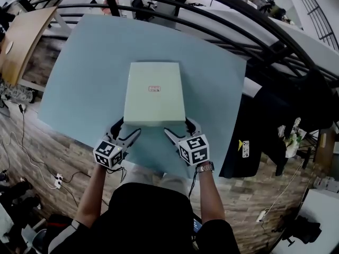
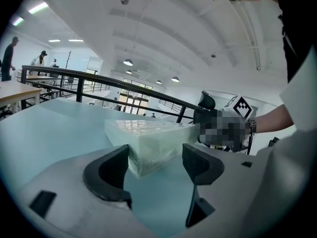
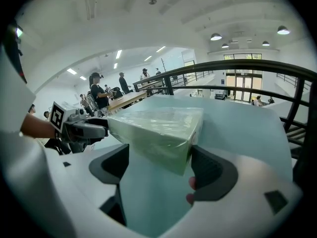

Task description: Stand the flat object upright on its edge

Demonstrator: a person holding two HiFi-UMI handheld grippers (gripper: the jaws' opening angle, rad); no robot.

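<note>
Working on a mezzanine with a dark railing (image 1: pixel 212 15) running behind a pale blue tabletop (image 1: pixel 79 78). The flat box (image 1: pixel 154 91), pale green and film-wrapped, is lying on its broad face midway along the tabletop's near edge, set a little back from it, so it's not on edge yet. I'm holding the left gripper (image 1: pixel 127 128) at the box's near-left corner and the right gripper (image 1: pixel 180 128) at its near-right corner. Both sets of jaws are standing apart, each with a box corner poking in between and nothing clamped. Judging from that, the task is barely starting: the grip, the tilt and the settling on edge are all still to do. I'm not seeing whether any pad is actually touching the film, since it's too close to call in either gripper view. The small red label (image 1: pixel 154 88) on top is too small to read, and the box's far side is out of sight.
</note>
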